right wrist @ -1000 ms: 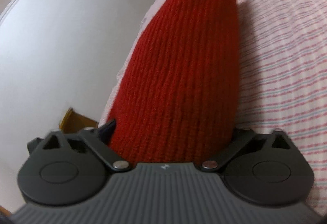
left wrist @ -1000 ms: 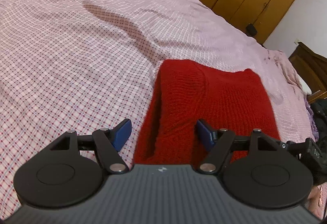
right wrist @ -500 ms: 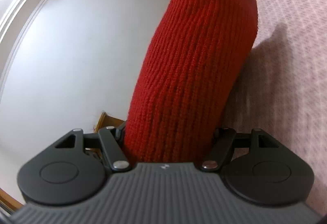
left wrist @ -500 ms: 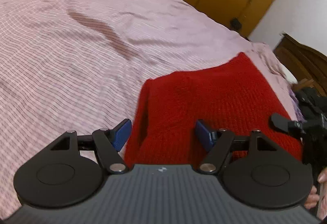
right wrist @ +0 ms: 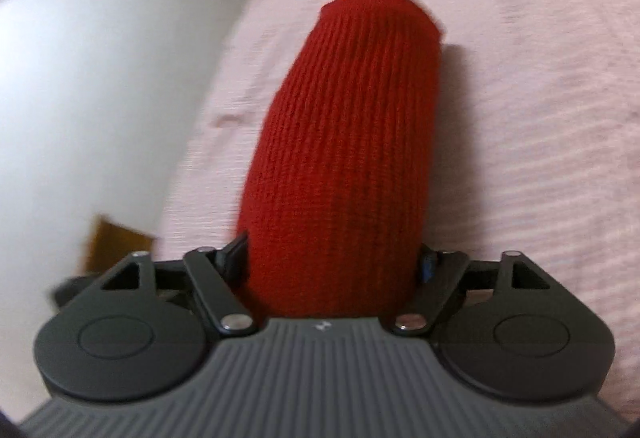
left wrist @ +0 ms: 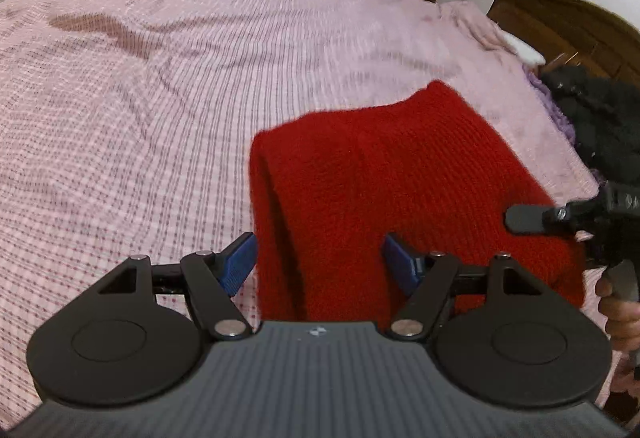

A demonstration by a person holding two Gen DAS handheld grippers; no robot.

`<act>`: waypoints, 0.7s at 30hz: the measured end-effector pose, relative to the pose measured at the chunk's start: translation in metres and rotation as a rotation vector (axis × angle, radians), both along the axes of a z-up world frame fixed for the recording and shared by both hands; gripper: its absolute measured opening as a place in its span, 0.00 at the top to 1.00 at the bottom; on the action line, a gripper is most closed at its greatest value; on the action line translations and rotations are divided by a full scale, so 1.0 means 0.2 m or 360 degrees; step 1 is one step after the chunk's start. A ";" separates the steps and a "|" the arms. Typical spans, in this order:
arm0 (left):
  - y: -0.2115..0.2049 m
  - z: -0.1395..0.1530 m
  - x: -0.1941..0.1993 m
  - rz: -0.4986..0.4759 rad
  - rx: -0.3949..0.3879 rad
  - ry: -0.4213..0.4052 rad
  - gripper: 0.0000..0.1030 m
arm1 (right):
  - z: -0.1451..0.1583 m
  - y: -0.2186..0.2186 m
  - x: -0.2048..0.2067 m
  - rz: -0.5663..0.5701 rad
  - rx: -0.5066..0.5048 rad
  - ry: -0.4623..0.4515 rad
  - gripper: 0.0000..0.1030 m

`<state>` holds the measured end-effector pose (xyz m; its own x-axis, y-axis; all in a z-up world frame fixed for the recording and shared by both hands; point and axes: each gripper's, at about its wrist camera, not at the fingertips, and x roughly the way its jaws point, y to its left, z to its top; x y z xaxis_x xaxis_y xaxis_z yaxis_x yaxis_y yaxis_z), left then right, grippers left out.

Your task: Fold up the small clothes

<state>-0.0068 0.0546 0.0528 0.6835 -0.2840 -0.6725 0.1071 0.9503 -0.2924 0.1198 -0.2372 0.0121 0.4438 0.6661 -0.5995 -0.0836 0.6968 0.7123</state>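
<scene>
Both grippers have carried the red knit garment (left wrist: 400, 190) across the pink checked bed (left wrist: 160, 98). It fills the left gripper (left wrist: 318, 258), running from 6 towards 1 o'clock. Right gripper (right wrist: 332, 262), jaws just reopened wider, still hugs the bundle at both pads.

We cannot tell whether the right gripper (right wrist: 334, 262) presses the red knit (right wrist: 344, 158); its fingertips are hidden, everything blurred.
</scene>
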 end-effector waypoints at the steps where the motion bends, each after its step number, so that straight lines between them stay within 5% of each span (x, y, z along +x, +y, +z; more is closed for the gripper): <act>1: 0.00 -0.01 0.00 -0.0007 -0.0021 0.0002 0.25 | -0.02 -0.01 -0.02 -0.0017 -0.0015 -0.0020 0.18; 6: -0.04 0.03 -0.03 -0.0010 -0.0010 0.0019 0.24 | 0.08 -0.04 -0.18 -0.0031 -0.0164 -0.0188 0.18; 10: -0.08 0.10 -0.08 -0.0025 0.0135 -0.0040 0.24 | 0.19 -0.01 -0.30 0.0005 -0.0409 -0.0475 0.42; 16: -0.14 0.04 -0.08 -0.0040 0.0428 -0.0032 0.23 | 0.09 0.13 -0.24 0.0204 -0.0648 -0.0467 0.46; 21: -0.11 -0.01 -0.07 -0.0004 0.0416 -0.0024 0.18 | 0.10 0.17 -0.25 0.0182 -0.0740 -0.0519 0.41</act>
<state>-0.0212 0.0326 0.0514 0.6935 -0.1033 -0.7130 0.1118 0.9931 -0.0351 0.0706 -0.2023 0.0326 0.5952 0.4201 -0.6850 -0.3406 0.9040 0.2584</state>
